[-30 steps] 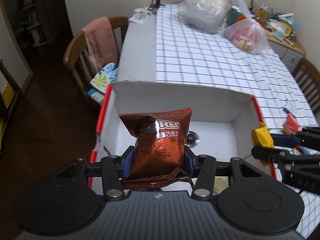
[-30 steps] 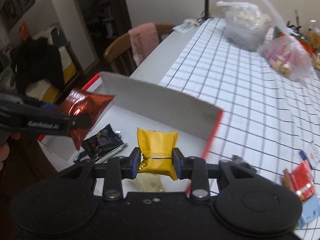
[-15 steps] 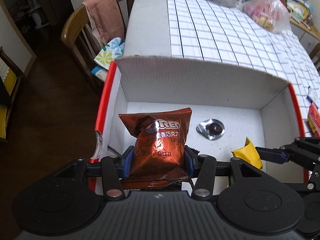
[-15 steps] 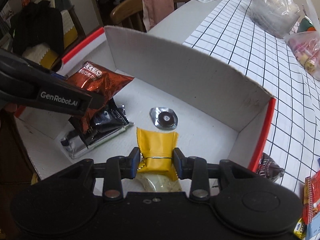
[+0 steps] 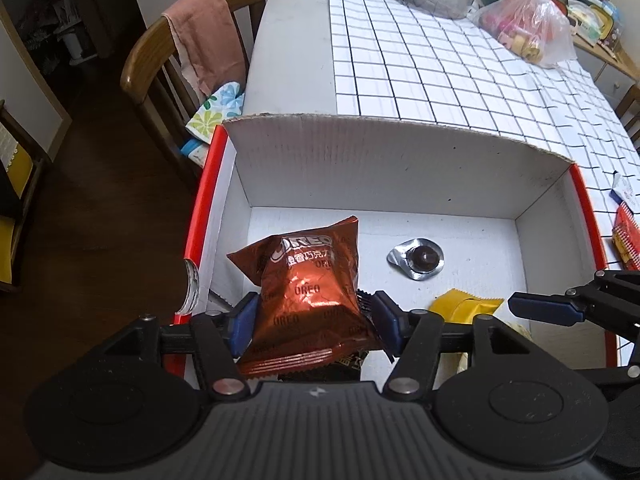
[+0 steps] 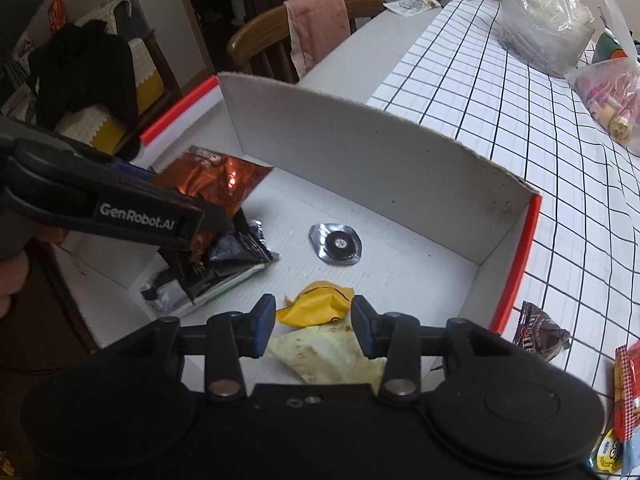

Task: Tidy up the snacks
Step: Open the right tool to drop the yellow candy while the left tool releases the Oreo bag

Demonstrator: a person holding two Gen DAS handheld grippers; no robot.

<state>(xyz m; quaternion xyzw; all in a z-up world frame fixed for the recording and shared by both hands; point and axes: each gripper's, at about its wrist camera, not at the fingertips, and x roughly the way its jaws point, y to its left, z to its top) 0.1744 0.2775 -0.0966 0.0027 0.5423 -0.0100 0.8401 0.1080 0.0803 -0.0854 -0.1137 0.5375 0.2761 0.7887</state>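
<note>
A white cardboard box (image 5: 400, 168) with red edges sits on the table. My left gripper (image 5: 314, 320) has opened wide around a brown Oreo packet (image 5: 308, 292), which tilts onto a black packet inside the box. My right gripper (image 6: 314, 322) is open, and a yellow packet (image 6: 316, 306) lies loose between its fingers on the box floor, on top of a pale packet (image 6: 332, 360). A round foil-wrapped chocolate (image 6: 336, 244) lies mid-box. The black and silver packet (image 6: 224, 264) lies under the Oreo packet (image 6: 212, 184).
A brown M&M's bag (image 6: 540, 332) and red packets (image 6: 628, 380) lie on the checked tablecloth right of the box. Plastic bags (image 5: 524, 28) stand at the table's far end. A wooden chair with a pink towel (image 5: 204, 44) stands to the left.
Both grippers lowered into the box and opened. The yellow packet dropped from the right gripper to the box floor, and the Oreo packet came loose and tilted in the left gripper.
</note>
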